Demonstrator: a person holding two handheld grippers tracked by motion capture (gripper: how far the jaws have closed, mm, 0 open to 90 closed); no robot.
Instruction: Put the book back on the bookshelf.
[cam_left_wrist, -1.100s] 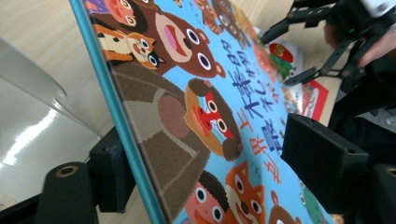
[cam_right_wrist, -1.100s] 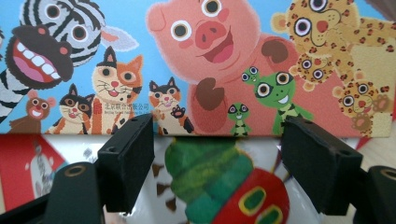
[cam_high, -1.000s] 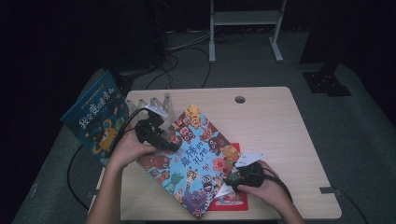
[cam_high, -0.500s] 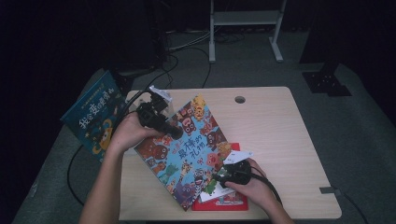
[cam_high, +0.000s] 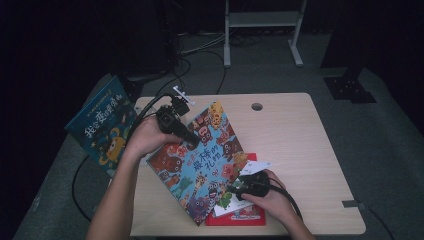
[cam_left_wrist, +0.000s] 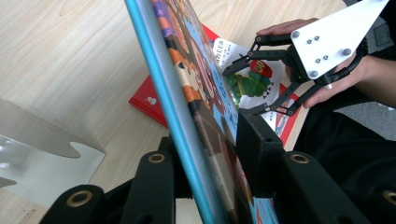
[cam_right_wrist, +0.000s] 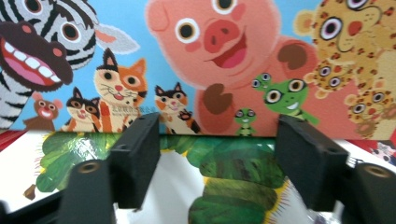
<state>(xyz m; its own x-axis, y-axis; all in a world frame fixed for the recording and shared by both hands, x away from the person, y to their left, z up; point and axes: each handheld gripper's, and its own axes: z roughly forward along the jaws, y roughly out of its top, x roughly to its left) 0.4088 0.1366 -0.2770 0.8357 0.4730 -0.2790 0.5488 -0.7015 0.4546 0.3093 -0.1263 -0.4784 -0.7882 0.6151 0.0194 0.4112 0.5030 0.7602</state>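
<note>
Left claw (cam_high: 192, 144) has just been closing and now clamps the animal picture book (cam_high: 202, 160) by its edge, tilting it up off the worktop (cam_high: 300, 150), seemingly to expose the caterpillar book (cam_left_wrist: 252, 81) beneath. Right claw (cam_high: 234, 189) has been narrowing, jaws still apart, nothing gripped, aimed at that book.
</note>
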